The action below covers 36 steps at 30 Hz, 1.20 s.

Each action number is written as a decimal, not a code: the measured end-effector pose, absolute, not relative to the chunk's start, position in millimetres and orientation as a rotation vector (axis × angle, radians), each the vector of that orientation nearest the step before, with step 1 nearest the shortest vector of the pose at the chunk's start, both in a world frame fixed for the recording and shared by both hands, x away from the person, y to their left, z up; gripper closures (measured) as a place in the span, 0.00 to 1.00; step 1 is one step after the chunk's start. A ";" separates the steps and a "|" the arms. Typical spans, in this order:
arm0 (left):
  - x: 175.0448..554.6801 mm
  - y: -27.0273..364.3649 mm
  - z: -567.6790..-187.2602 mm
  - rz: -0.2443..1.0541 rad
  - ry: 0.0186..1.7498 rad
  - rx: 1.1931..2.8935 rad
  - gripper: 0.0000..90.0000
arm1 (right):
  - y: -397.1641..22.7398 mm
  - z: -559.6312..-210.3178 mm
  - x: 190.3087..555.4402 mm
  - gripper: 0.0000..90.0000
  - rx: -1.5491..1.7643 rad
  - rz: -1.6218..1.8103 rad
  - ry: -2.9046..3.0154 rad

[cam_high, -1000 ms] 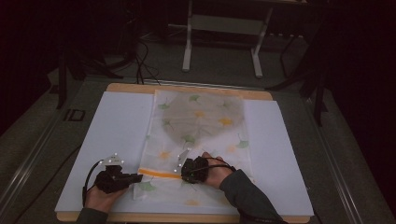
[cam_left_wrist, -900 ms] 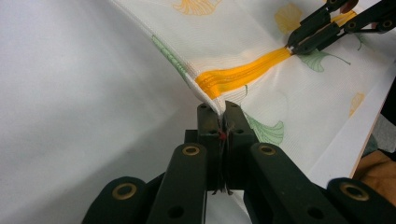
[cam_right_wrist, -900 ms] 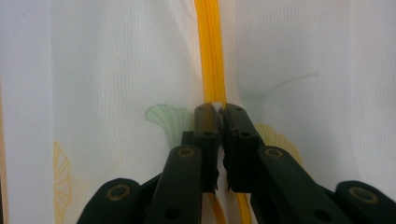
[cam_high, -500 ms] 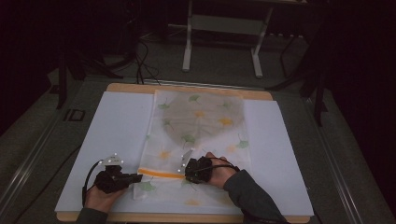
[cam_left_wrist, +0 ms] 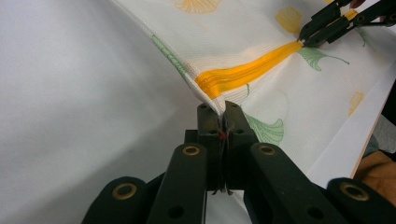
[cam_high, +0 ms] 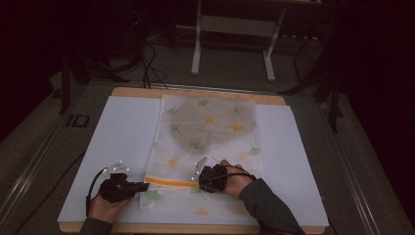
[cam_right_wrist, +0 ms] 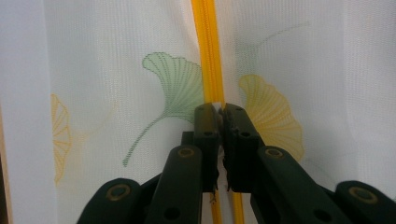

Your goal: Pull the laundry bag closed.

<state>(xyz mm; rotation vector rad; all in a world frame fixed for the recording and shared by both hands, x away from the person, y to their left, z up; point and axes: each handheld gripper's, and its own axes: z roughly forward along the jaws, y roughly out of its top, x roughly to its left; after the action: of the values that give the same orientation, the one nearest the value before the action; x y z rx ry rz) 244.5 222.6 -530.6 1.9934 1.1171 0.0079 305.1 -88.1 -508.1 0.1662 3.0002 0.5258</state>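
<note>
As before, right gripper [cam_high: 197, 179] clamping zipper [cam_high: 169, 181], slightly shifted

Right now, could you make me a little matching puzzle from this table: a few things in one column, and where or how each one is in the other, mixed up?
Things:
1. left gripper
2. right gripper
3. zip
4. mesh bag

Places or states:
A. an orange stripe running between the two grippers
B. lies flat on the white sheet, printed with green and yellow leaves
C. shut on the bag's edge at the zip's end
D. shut on the zip, partway along the bag's width

Pairs: 1-C, 2-D, 3-A, 4-B
</note>
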 end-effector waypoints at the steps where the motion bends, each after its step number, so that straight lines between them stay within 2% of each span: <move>1: 244.5 222.6 -530.7 0.007 1.117 1.993 0.98 | -88.5 -508.0 305.0 0.94 0.167 0.524 3.000; 36: 244.3 224.1 -530.6 0.012 1.121 1.991 0.98 | -124.4 -505.9 305.8 0.94 0.225 0.469 2.992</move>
<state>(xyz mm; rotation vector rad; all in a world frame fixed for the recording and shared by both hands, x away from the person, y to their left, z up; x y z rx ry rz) 244.3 224.1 -530.6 1.9913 1.1207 0.0119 305.8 -124.4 -505.9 0.2252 2.9925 0.4692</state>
